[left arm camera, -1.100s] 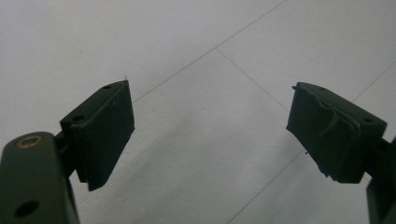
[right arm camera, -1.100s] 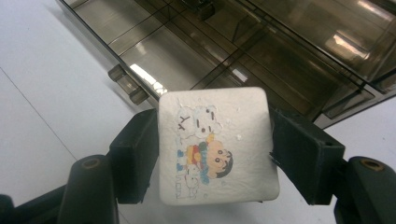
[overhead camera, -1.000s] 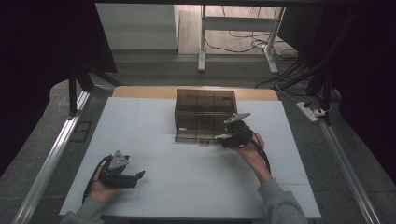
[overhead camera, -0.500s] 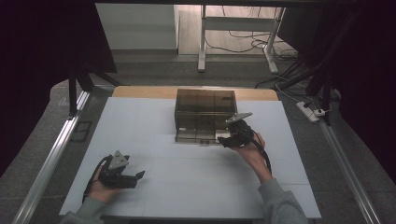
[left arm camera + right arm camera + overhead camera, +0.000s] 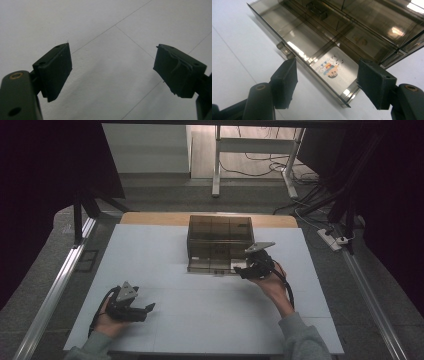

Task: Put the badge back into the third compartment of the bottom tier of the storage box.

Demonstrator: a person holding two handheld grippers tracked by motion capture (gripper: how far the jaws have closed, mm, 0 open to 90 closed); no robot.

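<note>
A smoky see-through box (image 5: pixel 220 237) stands at the middle back of the white table, with its low front drawer (image 5: pixel 210 266) pulled out. In the right gripper view the drawer (image 5: pixel 294 37) has dividers, and a white card with a cartoon picture (image 5: pixel 333 67) lies in its end compartment. My right gripper (image 5: pixel 241 270) is open at the drawer's right end; its jaws (image 5: pixel 327 75) stand wide apart just above the front wall, holding nothing. My left gripper (image 5: pixel 149 309) rests near the table's front left, open, and its jaws (image 5: pixel 112 65) are empty over the bare table.
The white table top (image 5: pixel 200 320) has thin seam lines and metal rails along both sides. A small handle tab (image 5: pixel 284 50) sticks out from the drawer's front wall. Cables and a power strip (image 5: pixel 334 240) lie on the floor at the right.
</note>
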